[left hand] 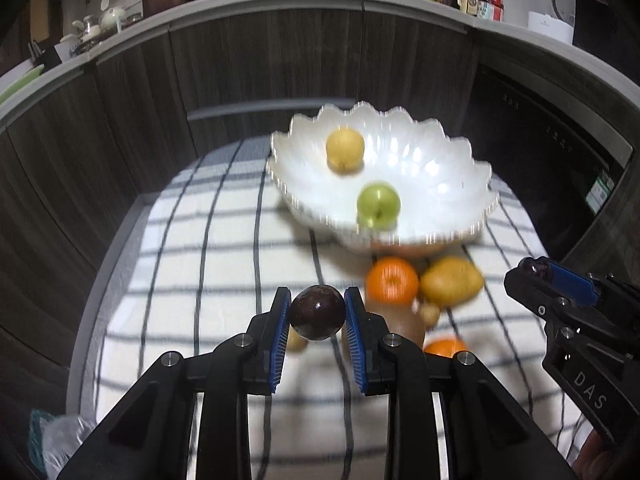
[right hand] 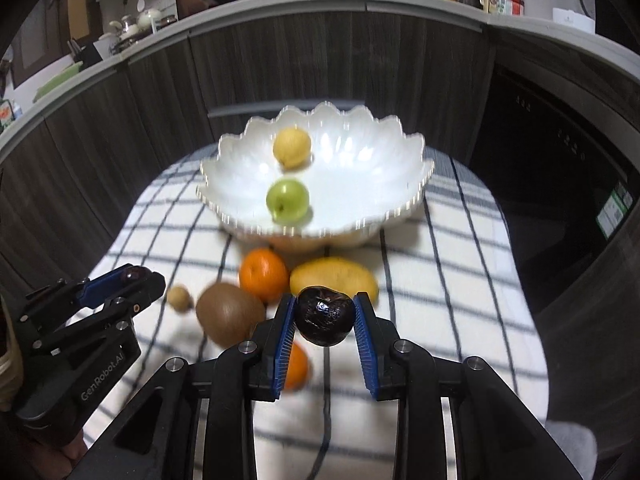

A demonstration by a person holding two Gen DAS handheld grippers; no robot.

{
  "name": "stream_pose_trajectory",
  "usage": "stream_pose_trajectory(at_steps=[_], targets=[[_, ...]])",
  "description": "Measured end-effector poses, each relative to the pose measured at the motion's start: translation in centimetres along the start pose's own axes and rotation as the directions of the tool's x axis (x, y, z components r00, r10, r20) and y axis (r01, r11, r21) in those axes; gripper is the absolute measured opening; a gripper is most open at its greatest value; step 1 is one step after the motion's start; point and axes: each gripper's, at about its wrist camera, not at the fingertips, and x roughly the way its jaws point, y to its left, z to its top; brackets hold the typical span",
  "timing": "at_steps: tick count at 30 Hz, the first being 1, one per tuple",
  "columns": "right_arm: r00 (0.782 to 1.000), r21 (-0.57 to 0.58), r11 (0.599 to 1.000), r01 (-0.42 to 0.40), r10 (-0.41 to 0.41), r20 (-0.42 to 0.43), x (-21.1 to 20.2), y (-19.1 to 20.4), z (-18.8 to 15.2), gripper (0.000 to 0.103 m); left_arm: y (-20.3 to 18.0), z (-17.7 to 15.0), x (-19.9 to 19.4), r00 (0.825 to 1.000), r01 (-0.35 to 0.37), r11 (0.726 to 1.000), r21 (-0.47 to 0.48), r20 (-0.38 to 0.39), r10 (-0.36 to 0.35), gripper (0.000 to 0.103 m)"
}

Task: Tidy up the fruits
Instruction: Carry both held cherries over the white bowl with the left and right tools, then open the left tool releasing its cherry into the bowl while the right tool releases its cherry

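Above the checked worktop (left hand: pixel 192 248) — left gripper (left hand: pixel 317 312) jaws clamp a dark round fruit (left hand: pixel 317 313); right gripper (right hand: pixel 325 322) jaws clamp a wrinkled dark fruit (right hand: pixel 325 316), before the white bowl (right hand: pixel 360 200).

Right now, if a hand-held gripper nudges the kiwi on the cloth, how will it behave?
The kiwi is egg-shaped and lies on its side, so it would probably wobble or roll unevenly rather than slide. Its fuzzy-looking skin and the checked cloth likely add grip, damping any roll. With an orange close beside it, a push that way would probably bump it.
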Motion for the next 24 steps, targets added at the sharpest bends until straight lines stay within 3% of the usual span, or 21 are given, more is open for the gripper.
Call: stream_pose_trajectory(at_steps=[14, 24], targets=[[0.996, -0.005, 1.000, -0.010, 0.011, 0.087, 2.1, -2.2, 8.9, 0.031, -0.9, 9.7, 3.7, 0.998, 0.023, 1.000, -0.005, 0.058, -0.023, 0.027], [0.999, -0.009, 1.000, 0.006, -0.006, 0.054, 6.7, -3.2, 12.0, 0.031, -0.6, 12.2, 7.7, 0.999, 0.022, 1.000, 0.001, 0.034, -0.022, 0.027]])
